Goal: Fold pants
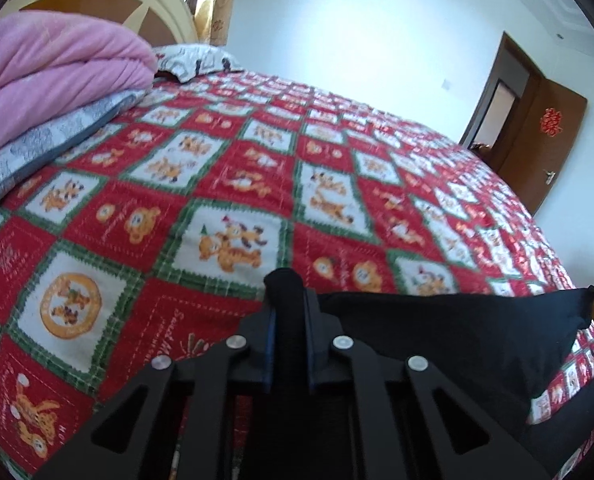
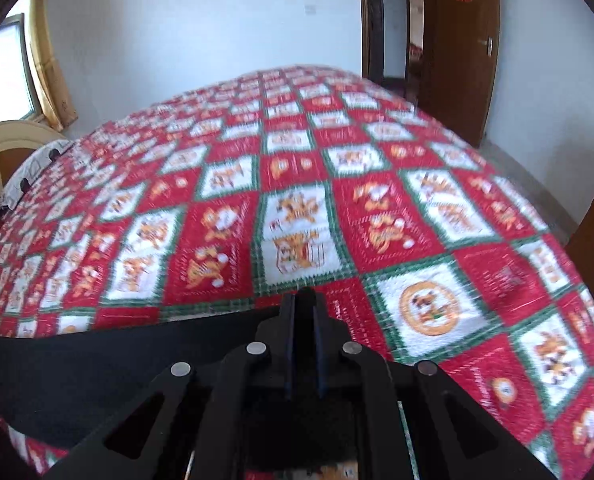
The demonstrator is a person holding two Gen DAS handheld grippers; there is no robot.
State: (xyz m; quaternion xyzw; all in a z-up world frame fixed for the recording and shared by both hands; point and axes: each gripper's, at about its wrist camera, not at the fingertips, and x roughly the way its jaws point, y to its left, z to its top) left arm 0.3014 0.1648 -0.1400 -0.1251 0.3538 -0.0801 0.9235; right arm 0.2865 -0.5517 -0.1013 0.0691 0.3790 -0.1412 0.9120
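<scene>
Left tool (image 1: pixel 289 304) and right tool (image 2: pixel 305 320) each clenched on black pants (image 1: pixel 457 328) edge, stretched over quilted bed (image 1: pixel 217 184).

Both wrist views look down along their tongs, close over the same quilt (image 1: pixel 225 168), facing the far wall (image 2: pixel 201 32).

Bright window (image 2: pixel 9 68) daylight, fisheye-warped edges, motion blur on right view.

open quilt (image 1: pixel 297 168) ahead, pink blanket (image 1: pixel 53 76) far-left
</scene>
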